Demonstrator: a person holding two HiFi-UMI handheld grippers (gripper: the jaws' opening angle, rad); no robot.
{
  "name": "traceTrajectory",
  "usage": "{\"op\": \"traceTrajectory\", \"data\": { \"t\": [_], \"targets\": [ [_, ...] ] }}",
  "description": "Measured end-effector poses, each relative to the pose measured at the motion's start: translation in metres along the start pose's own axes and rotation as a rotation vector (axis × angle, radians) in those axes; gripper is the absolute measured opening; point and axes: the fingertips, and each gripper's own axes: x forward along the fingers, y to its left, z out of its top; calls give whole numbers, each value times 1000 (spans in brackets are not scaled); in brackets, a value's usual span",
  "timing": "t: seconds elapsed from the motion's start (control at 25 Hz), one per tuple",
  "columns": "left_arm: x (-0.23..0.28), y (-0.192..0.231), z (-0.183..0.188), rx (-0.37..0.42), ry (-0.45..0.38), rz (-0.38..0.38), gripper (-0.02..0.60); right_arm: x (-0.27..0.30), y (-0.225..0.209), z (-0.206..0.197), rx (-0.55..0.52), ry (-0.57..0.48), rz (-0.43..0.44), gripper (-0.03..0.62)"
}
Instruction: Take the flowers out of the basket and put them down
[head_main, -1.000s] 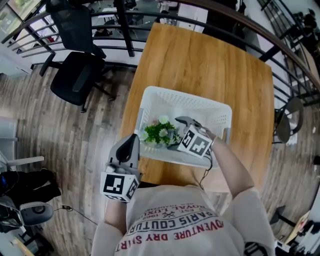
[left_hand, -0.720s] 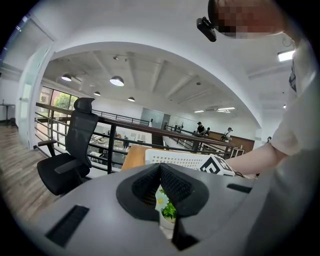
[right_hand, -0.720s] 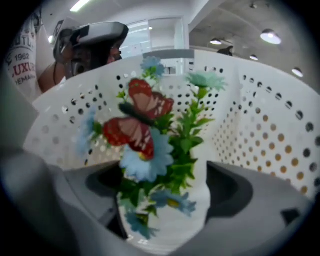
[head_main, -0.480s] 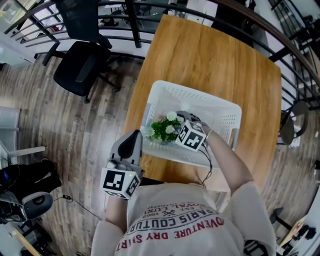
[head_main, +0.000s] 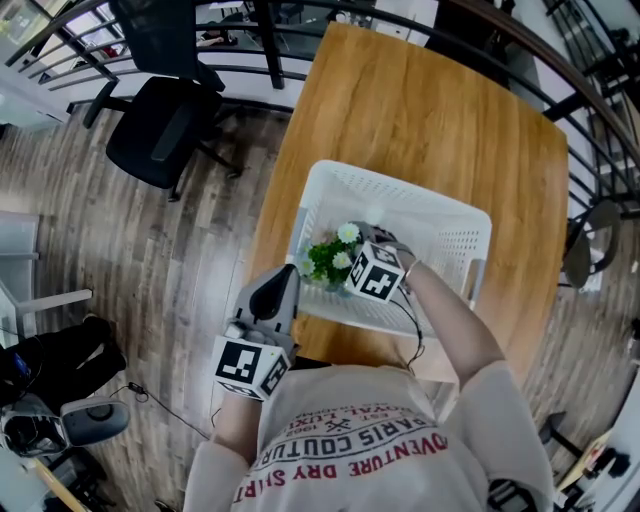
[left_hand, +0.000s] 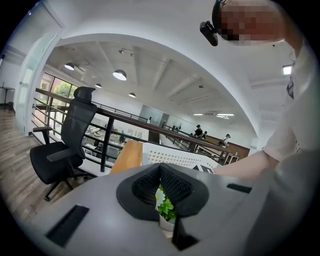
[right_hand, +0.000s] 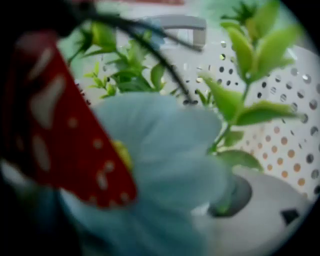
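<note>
The right tool (head_main: 355, 265) is pushed nose-first into the flowers (head_main: 330, 255), down inside the white basket (head_main: 440, 225). Its marker cube sits just behind the greenery. From its own camera I cannot tell how its jaws stand. A pale bloom (right_hand: 165, 165) pressed close against the lens fills the right gripper view. A red piece with white spots (right_hand: 65, 140) blocks the left of that view. Behind the bloom, green stems run down into a hole in the top of a white pot (right_hand: 260, 220), and the basket's perforated wall shows beyond the leaves.

The left tool (head_main: 283, 280) hangs outside the basket, just beside its near left corner and over the edge of the desk (head_main: 430, 110). Its jaws are closed tip to tip with nothing between them. Past them, lower down, the left gripper view catches a white flower, some leaves and the pot.

The flowers stand in the near left part of the basket, a small bunch of white blooms over green leaves. The basket sits on the near end of the wooden desk, and the far end is bare wood. The person's right forearm (head_main: 450, 320) reaches in over the basket's near rim.

To the left of the desk, on the plank floor (head_main: 180, 260), is a black office chair (head_main: 160, 130). A dark railing (left_hand: 107, 135) runs behind it.
</note>
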Motion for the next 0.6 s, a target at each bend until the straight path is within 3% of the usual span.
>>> {"op": "traceTrajectory", "data": {
  "t": [0.24, 0.6],
  "targets": [
    [2, 2, 0, -5, -5, -11, 23, 10, -6, -5, -29, 17, -56, 488],
    [-5, 6, 2, -18, -9, 16, 23, 12, -8, -4, -13, 36, -67, 488]
  ]
}}
